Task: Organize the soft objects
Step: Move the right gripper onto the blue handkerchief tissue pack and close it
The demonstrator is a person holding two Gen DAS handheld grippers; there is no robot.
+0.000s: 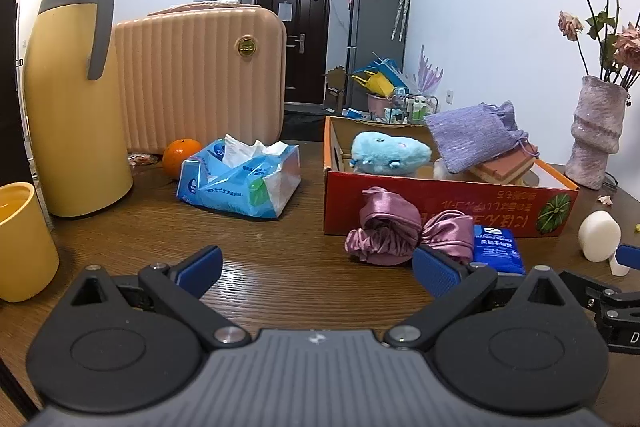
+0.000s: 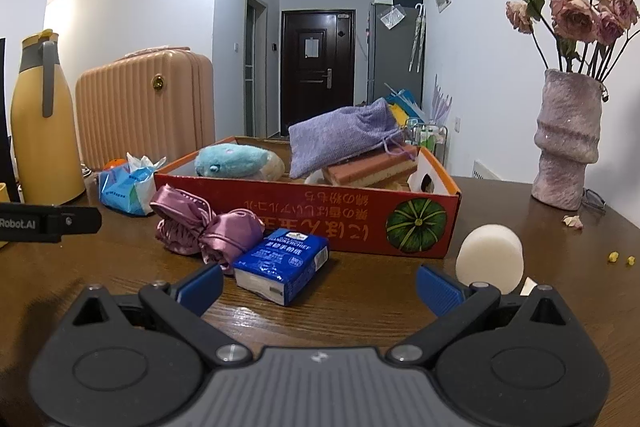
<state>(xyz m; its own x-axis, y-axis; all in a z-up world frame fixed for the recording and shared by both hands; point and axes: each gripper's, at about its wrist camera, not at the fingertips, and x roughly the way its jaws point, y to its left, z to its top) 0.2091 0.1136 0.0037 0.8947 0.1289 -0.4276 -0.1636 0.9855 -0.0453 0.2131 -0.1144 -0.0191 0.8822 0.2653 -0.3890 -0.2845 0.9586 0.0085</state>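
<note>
Left wrist view showing one mug (image 1: 20, 239) at 9 o'clock, outside right view. Both views showing one red box (image 1: 440, 205), holding one blue plush (image 1: 386, 151), one lilac pouch (image 1: 474, 135). One crumpled pink satin cloth (image 2: 204, 223) lying on desk (image 2: 360, 307) just before box. Left claw (image 1: 316, 267), right claw (image 2: 318, 285) both gaping wide, gripping nothing.

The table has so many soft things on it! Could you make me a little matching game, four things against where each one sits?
Things:
1. blue plush toy
2. purple satin cloth
3. white sponge
4. orange

Places:
A. on the table, before the box's front wall
B. beside the open tissue pack
C. inside the red cardboard box
D. on the table, right of the box

Pairs: 1-C, 2-A, 3-D, 4-B
</note>
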